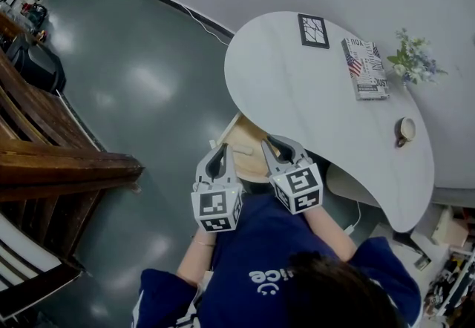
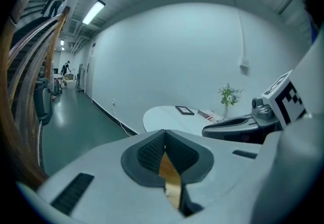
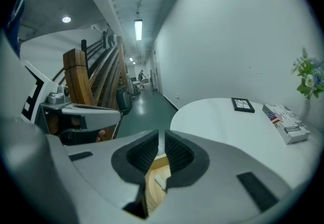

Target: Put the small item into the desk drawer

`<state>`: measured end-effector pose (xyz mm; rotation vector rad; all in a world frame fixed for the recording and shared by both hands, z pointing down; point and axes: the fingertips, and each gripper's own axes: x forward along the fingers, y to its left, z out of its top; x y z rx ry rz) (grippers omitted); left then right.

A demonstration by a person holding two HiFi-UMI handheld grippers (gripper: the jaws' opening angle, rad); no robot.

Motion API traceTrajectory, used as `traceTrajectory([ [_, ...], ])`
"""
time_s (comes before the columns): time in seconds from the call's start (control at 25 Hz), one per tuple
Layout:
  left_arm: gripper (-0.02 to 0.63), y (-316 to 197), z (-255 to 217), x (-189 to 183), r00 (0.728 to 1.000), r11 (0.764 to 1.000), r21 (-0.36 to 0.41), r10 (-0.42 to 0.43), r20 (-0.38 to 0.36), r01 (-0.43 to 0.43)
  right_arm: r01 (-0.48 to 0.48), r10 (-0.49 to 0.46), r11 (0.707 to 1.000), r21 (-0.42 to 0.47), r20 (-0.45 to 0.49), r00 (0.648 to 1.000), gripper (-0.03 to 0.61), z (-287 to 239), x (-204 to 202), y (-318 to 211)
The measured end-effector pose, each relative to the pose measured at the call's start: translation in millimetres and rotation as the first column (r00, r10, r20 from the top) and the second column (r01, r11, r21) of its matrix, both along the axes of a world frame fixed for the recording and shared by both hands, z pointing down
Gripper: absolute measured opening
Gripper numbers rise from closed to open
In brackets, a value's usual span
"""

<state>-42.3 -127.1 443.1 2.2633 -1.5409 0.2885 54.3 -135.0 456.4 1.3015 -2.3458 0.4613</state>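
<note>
Drawer (image 1: 247,142): open under bench (image 1: 297,96). Item (image 3: 159,181): small, pale, apparently lying inside. Left tool (image 1: 220,147): jaws together, empty. Right tool (image 1: 272,139): closing, narrow gap, empty. Advice: lift both clear, then push drawer squarely.

Left tool (image 1: 220,148) jaws together; right tool (image 1: 270,141) jaws closing, empty.
</note>
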Motion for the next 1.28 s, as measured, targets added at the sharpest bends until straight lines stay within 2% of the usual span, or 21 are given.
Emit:
traceTrajectory([
  [0.16, 0.003, -1.3, 0.3, -0.4, 1.0, 1.0, -0.002, -0.001, 0.004, 0.001, -0.005, 0.005, 1.0, -0.001, 0.002, 1.0, 0.009, 0.4, 0.6, -3.0],
  [1.28, 0.003, -8.4, 8.5, -9.3, 0.999, 0.999, -0.035, -0.016, 0.035, 0.018, 0.069, -0.07, 0.997, -0.015, -0.059, 0.996, 0.008, 19.0, -13.6, -11.6],
])
